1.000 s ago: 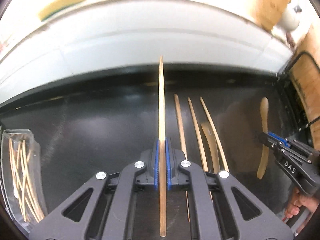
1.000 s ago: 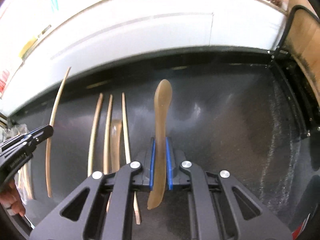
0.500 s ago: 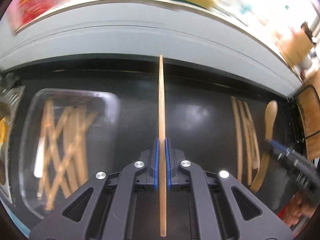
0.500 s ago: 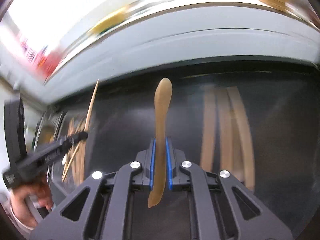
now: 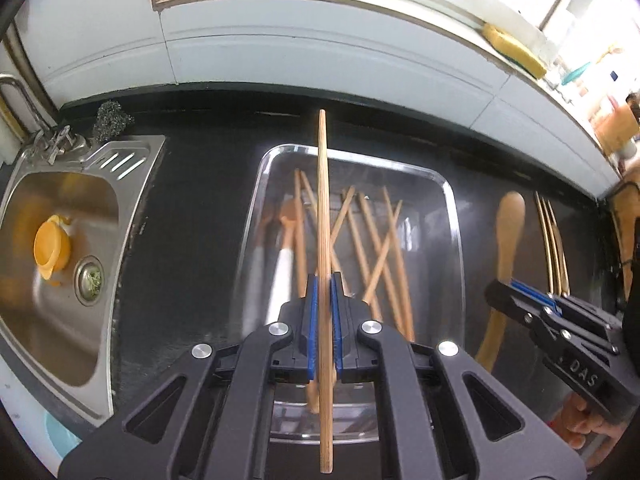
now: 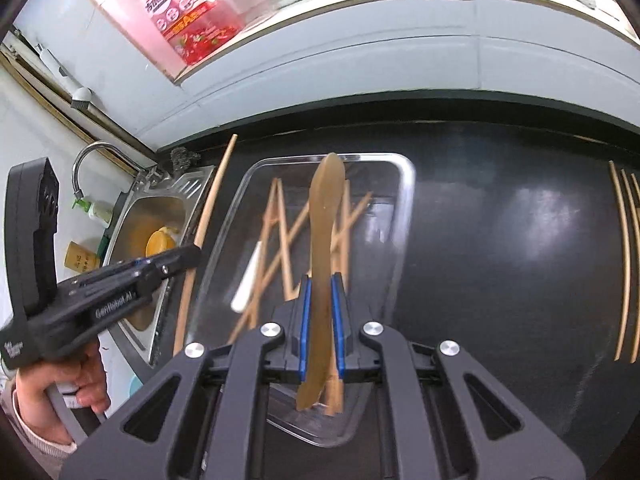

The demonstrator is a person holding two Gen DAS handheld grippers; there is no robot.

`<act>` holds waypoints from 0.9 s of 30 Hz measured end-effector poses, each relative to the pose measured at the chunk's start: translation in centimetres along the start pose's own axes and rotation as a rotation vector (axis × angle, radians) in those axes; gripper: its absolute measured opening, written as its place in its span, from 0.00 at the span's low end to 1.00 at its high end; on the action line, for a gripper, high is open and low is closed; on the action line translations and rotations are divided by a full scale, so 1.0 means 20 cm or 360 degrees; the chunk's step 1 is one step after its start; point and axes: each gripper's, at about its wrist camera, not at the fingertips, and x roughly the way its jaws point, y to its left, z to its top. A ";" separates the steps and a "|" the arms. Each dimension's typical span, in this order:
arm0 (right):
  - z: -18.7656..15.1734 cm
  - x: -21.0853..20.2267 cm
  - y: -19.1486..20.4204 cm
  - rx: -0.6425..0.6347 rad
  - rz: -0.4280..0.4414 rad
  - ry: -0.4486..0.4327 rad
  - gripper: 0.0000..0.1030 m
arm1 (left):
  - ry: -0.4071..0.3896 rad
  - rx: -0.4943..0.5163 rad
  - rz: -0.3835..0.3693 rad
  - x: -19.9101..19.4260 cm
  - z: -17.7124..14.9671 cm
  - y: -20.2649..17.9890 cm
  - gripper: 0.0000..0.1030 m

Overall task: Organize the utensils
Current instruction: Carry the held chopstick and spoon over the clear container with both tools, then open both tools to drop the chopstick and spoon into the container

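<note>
My left gripper (image 5: 324,296) is shut on a long wooden chopstick (image 5: 323,208) and holds it above a clear glass tray (image 5: 450,200). The tray holds several crossed wooden chopsticks (image 5: 376,240) and a white-handled utensil (image 5: 280,276). My right gripper (image 6: 320,300) is shut on a brown wooden spoon (image 6: 325,216), held over the same tray (image 6: 404,184). In the left wrist view the right gripper (image 5: 504,292) and its spoon (image 5: 508,224) are just right of the tray. In the right wrist view the left gripper (image 6: 192,254) and its chopstick (image 6: 208,216) are left of the tray.
A steel sink (image 5: 132,156) with an orange cup (image 5: 50,248) lies left of the tray. Three chopsticks (image 5: 554,240) lie on the black counter at the right, also in the right wrist view (image 6: 624,248). A white tiled wall and ledge with a yellow sponge (image 5: 512,50) run behind.
Both grippers have swung left from the loose chopsticks to over the glass tray, each still holding its utensil. The sink has come into view.
</note>
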 end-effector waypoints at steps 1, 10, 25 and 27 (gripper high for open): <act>0.00 0.01 0.03 0.0007 -0.0005 0.0001 0.10 | 0.0014 0.0010 -0.0023 0.00 0.00 0.02 0.05; 0.00 0.05 0.10 0.0052 -0.0082 0.0002 0.10 | 0.0046 0.0086 -0.0124 0.04 -0.01 0.07 0.05; -0.06 0.17 0.15 -0.0141 -0.0268 0.0087 0.94 | -0.0089 -0.0082 -0.0094 0.02 0.06 0.16 0.94; -0.07 0.17 0.14 -0.0195 -0.0322 0.0049 0.94 | -0.0131 -0.0114 -0.0091 -0.01 0.09 0.17 0.94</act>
